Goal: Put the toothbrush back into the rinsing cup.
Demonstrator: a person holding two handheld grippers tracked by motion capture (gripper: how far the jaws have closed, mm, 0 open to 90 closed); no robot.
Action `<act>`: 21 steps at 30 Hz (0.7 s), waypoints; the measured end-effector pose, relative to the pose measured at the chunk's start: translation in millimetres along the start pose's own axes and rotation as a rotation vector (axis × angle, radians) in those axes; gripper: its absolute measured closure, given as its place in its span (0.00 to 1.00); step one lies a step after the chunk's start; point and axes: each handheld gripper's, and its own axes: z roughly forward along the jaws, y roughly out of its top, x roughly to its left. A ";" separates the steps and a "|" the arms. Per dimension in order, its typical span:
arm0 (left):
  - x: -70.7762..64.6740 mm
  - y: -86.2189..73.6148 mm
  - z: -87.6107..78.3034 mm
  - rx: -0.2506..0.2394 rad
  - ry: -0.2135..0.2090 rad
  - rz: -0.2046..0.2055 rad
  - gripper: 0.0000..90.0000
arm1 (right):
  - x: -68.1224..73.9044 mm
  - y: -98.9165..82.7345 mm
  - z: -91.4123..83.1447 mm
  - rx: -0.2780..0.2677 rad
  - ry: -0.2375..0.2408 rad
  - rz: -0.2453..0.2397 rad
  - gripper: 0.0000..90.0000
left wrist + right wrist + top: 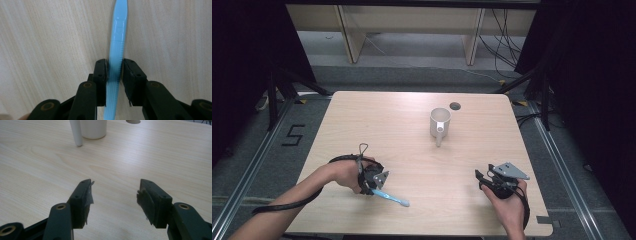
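Light-blue toothbrush (pixel 117 50), white mug (pixel 440 121), pale wood-grain table (pixel 382 120), black tool (pixel 114 75) jaws

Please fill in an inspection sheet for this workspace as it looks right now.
Surface: light wood table, round hole near its far edge.
Job's things: blue toothbrush lying flat; white mug upright, handle toward the person.
Clutter: nothing seen.
Grippers: left gripper with pads against the toothbrush handle; right gripper open, nothing between its jaws.
Cables: black cable trailing off the left gripper; loose wires on the floor behind.
Surroundings: grey floor, wooden frame, black curtains.
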 end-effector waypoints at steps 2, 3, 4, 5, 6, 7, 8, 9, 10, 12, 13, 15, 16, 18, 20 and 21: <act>0.1 0.1 0.1 0.001 -0.001 0.000 0.81 | 0.0 0.0 0.3 -0.001 0.002 0.000 0.50; 0.0 0.7 0.2 0.006 -0.002 0.002 0.81 | 0.1 0.0 0.0 0.001 0.000 -0.001 0.50; -0.1 1.1 0.2 0.009 -0.002 0.003 0.81 | 0.1 0.0 0.1 0.000 0.001 -0.003 0.50; -0.2 1.6 0.2 0.014 -0.002 0.007 0.81 | -2.5 0.2 0.7 -0.011 -0.008 -0.038 0.50; -0.2 1.6 0.2 0.014 -0.002 0.007 0.82 | -2.5 0.2 0.7 -0.011 -0.008 -0.038 0.50; -0.8 2.7 0.3 0.022 0.000 0.011 0.82 | 0.1 -0.1 0.2 0.003 -0.001 -0.003 0.50; -0.8 2.7 0.3 0.022 0.000 0.011 0.82 | 0.1 -0.1 0.2 0.003 -0.001 -0.003 0.50; -1.1 3.9 0.4 0.030 -0.001 0.016 0.83 | -1.6 -0.2 1.1 -0.002 0.005 -0.017 0.50; -1.1 3.9 0.4 0.030 -0.001 0.016 0.83 | -1.6 -0.3 1.2 -0.001 0.005 -0.016 0.50; -1.2 5.4 0.5 0.044 0.001 0.024 0.84 | -1.6 -0.3 1.4 -0.001 0.005 -0.016 0.49; -0.7 7.0 0.2 0.062 0.002 0.034 0.84 | -1.3 -0.4 1.6 -0.002 0.008 -0.014 0.49; -1.3 8.2 0.8 0.065 0.000 0.028 0.85 | 0.4 -0.6 0.6 0.015 0.007 0.002 0.49; -1.3 8.2 0.8 0.065 0.000 0.028 0.85 | -0.5 -0.5 1.0 0.009 0.003 -0.015 0.49; -1.6 9.4 1.2 0.072 0.000 0.027 0.86 | 1.0 -0.9 0.7 0.018 0.007 0.007 0.49; -1.9 10.7 1.2 0.076 0.001 0.028 0.87 | 0.7 -1.1 0.8 0.018 0.007 0.006 0.49; -1.9 11.2 1.1 0.083 0.002 0.032 0.87 | -0.3 -1.2 1.2 0.009 0.003 -0.007 0.49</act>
